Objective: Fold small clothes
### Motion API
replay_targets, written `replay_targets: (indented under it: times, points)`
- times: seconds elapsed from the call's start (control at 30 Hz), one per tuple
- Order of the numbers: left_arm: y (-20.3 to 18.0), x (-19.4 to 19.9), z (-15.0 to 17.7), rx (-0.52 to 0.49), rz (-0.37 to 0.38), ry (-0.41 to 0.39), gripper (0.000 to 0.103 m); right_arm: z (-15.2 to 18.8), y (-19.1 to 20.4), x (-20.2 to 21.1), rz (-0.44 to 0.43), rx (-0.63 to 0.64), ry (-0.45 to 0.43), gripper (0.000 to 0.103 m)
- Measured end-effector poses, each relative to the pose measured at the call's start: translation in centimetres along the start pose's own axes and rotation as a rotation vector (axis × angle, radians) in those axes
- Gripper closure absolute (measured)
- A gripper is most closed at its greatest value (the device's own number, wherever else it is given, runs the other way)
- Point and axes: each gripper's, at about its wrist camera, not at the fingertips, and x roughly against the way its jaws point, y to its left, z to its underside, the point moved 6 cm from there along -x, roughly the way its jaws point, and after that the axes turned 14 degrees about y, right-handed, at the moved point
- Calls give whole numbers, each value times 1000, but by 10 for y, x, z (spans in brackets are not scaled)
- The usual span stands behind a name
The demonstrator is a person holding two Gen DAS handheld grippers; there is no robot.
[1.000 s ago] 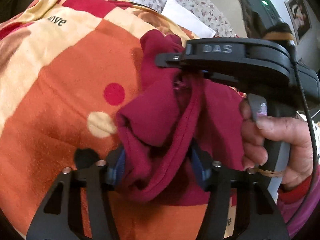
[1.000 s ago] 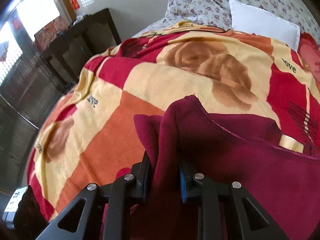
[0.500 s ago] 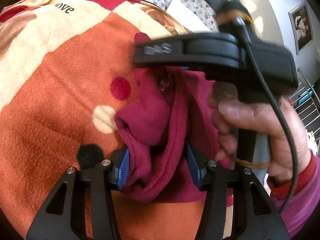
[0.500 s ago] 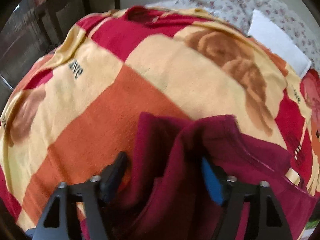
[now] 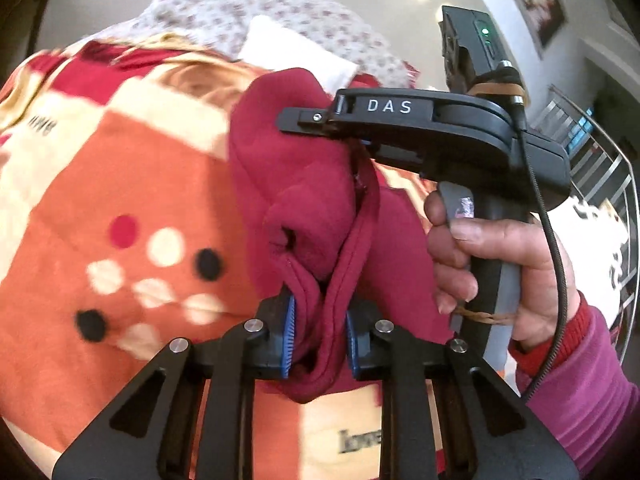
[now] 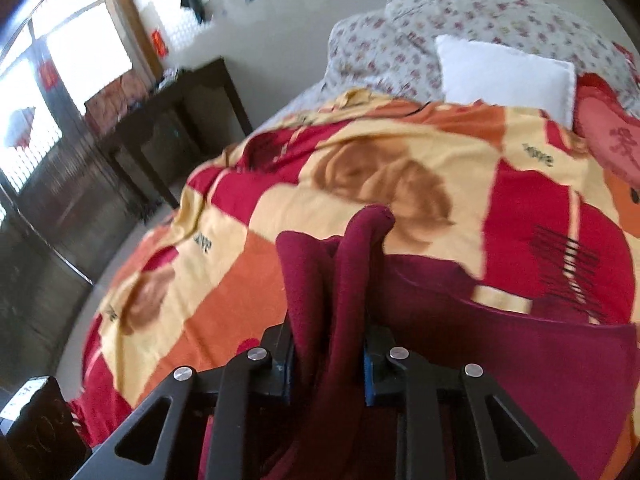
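A dark red garment [image 5: 296, 184] hangs bunched above the patterned blanket [image 5: 120, 168]. My left gripper [image 5: 320, 332] is closing, its blue pads pressing a folded edge of the cloth between them. In the left wrist view, a person's hand [image 5: 500, 260] holds my right gripper [image 5: 320, 128] just beyond, clamped on the garment's upper part. In the right wrist view, my right gripper [image 6: 328, 364] is also closing, with a thick fold of the garment [image 6: 440, 320] squeezed between its pads. The rest of the cloth trails off to the right over the blanket [image 6: 320, 184].
A white pillow [image 6: 504, 72] and floral bedding [image 6: 400, 24] lie at the bed's far end. A dark wooden table [image 6: 168, 120] stands beside the bed under the windows. A metal rack [image 5: 600, 160] stands to the right of the bed.
Both grippers have risen with the garment lifted off the blanket. The left jaws narrowed onto the cloth. The right jaws opened wider half a second ago and have closed on the fold again.
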Motion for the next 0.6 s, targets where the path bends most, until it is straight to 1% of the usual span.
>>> replay_targets:
  times: [0.1, 0.2, 0.4, 0.53, 0.6]
  points:
    - [-24, -12, -4, -48, 5, 20, 84, 3, -17, 20, 12, -12, -28, 81]
    - [-50, -26, -15, -95, 7, 46, 84, 17, -46, 45, 23, -44, -58, 84]
    - [-106, -69, -25, -207, 26, 98, 84, 49, -116, 84, 38, -157, -120, 86]
    - [-131, -109, -19, -261, 11, 165, 84, 78, -163, 92, 44, -251, -121, 86]
    - [-134, -128, -17, -260, 0, 194, 84, 91, -183, 85, 76, -285, -106, 86]
